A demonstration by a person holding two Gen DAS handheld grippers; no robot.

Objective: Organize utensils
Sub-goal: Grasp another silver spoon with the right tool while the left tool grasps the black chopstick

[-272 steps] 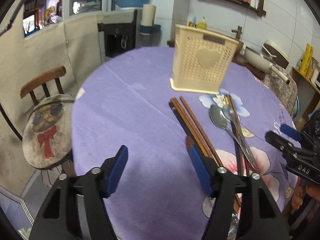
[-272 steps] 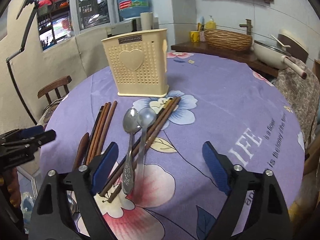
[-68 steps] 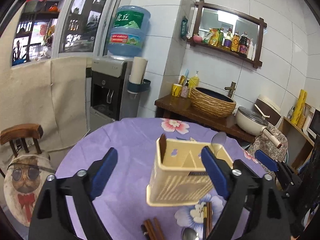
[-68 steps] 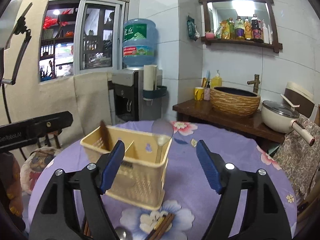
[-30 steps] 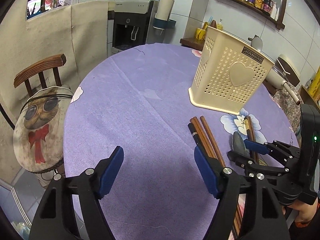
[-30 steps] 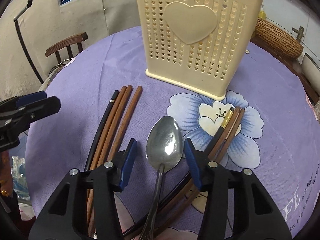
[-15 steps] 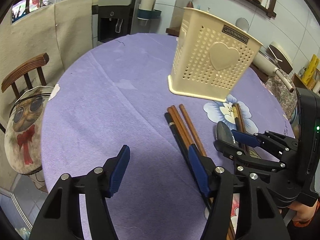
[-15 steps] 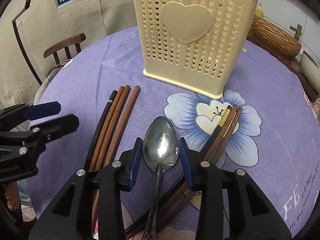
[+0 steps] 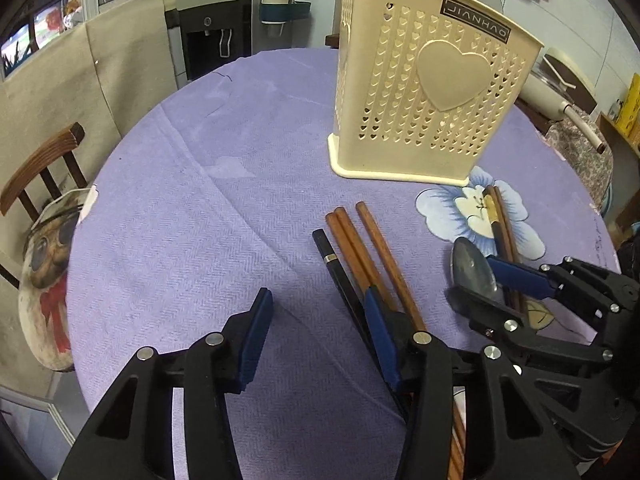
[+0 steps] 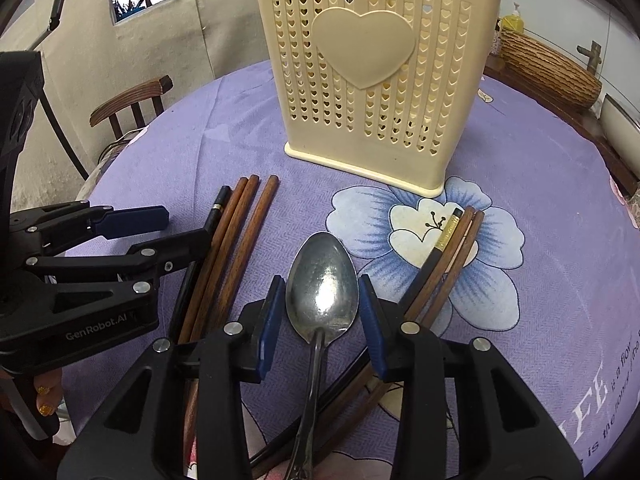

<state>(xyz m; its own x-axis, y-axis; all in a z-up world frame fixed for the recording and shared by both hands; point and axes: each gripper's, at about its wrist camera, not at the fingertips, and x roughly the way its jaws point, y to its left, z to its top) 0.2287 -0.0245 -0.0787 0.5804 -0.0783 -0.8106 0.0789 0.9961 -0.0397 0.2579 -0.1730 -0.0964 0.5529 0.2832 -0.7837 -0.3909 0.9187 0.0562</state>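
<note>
A cream holder with a heart on its side stands upright on the purple cloth. A steel spoon lies in front of it, and my right gripper is shut on its bowl, one pad at each edge. Brown and black chopsticks lie left of the spoon. My left gripper hovers over them with its jaws closing. Only cloth lies between its pads, and the black chopstick runs under its right finger. More chopsticks lie right of the spoon.
A wooden chair with a printed cushion stands past the table's left edge. A water dispenser is behind the table. A woven basket and a white pot sit on the counter to the right.
My left gripper has come closer to the left chopsticks and its jaws have narrowed. My right gripper's pads have drawn in onto the spoon's bowl and stayed in place.
</note>
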